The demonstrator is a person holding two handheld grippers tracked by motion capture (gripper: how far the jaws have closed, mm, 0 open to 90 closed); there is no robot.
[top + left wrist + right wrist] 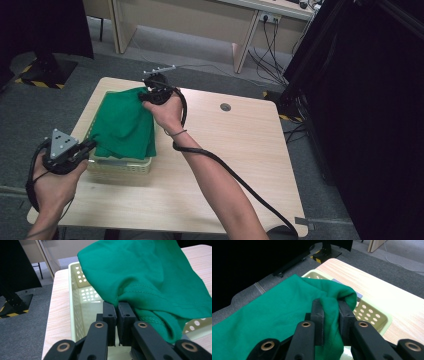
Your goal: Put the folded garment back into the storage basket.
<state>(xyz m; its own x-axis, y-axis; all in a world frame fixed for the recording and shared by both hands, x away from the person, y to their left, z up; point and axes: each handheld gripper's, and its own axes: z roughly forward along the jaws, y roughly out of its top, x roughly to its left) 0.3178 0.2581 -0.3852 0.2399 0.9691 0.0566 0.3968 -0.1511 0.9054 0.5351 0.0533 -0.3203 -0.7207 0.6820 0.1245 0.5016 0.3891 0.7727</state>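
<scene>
A green cloth [125, 122] hangs spread over a pale perforated basket [120, 167] at the left of the wooden table [235, 165]. My left gripper [94, 144] is at the basket's near left corner. In the left gripper view its jaws [117, 307] are shut on the hem of the cloth [140, 270], above the basket's wall [77, 302]. My right gripper [147, 96] is at the basket's far right corner. In the right gripper view it [330, 306] is shut on a bunched fold of the cloth [274, 315], and the basket's rim [372, 312] shows beyond it.
A round cable hole [225, 107] sits in the table right of the basket. The right gripper's black cable [240, 180] trails across the table's front. A wooden desk [200, 20] stands behind, a black stand base [45, 70] at far left, dark curtains [370, 100] at right.
</scene>
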